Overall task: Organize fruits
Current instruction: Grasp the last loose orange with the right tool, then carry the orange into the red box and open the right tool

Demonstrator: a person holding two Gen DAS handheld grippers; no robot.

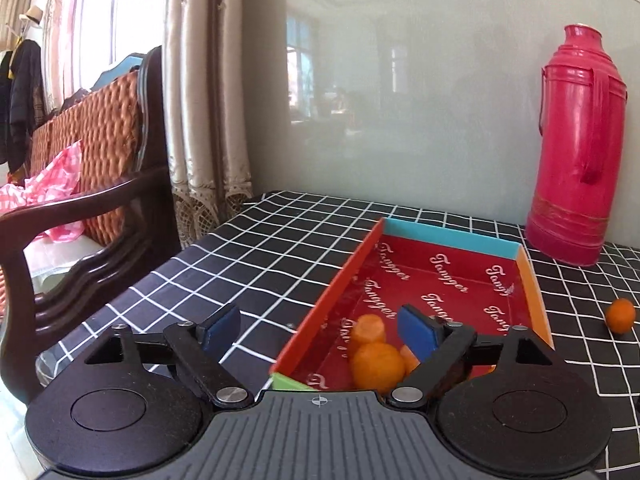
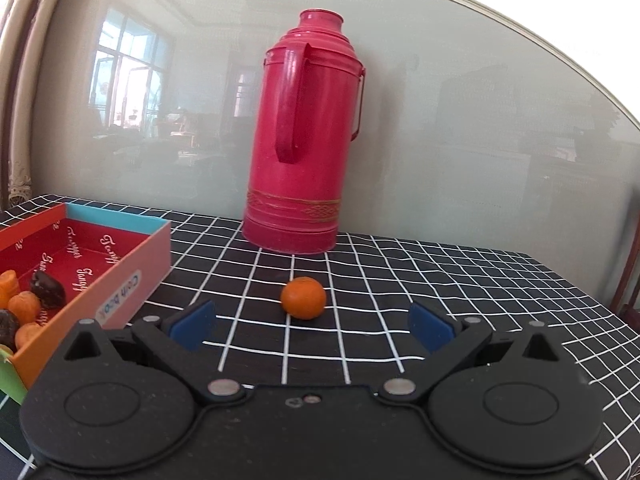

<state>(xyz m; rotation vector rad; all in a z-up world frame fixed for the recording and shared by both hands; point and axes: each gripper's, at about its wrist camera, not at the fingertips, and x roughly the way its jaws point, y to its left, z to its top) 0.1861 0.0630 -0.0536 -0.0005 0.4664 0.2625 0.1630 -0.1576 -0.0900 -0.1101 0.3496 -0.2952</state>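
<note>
A shallow red box (image 1: 452, 280) with coloured walls lies on the checked tablecloth; it also shows at the left of the right wrist view (image 2: 132, 264). Several small orange fruits (image 1: 378, 364) and dark ones (image 2: 48, 288) lie in its near end. One loose orange (image 2: 303, 297) sits on the cloth right of the box; it also shows in the left wrist view (image 1: 620, 315). My left gripper (image 1: 320, 330) is open and empty above the box's near left wall. My right gripper (image 2: 310, 326) is open and empty, just short of the loose orange.
A tall pink thermos (image 2: 306, 136) stands at the back against the glossy wall panel, behind the loose orange. A dark wooden chair (image 1: 100, 216) with a woven cushion stands left of the table. The table's left edge (image 1: 168, 264) runs near the left gripper.
</note>
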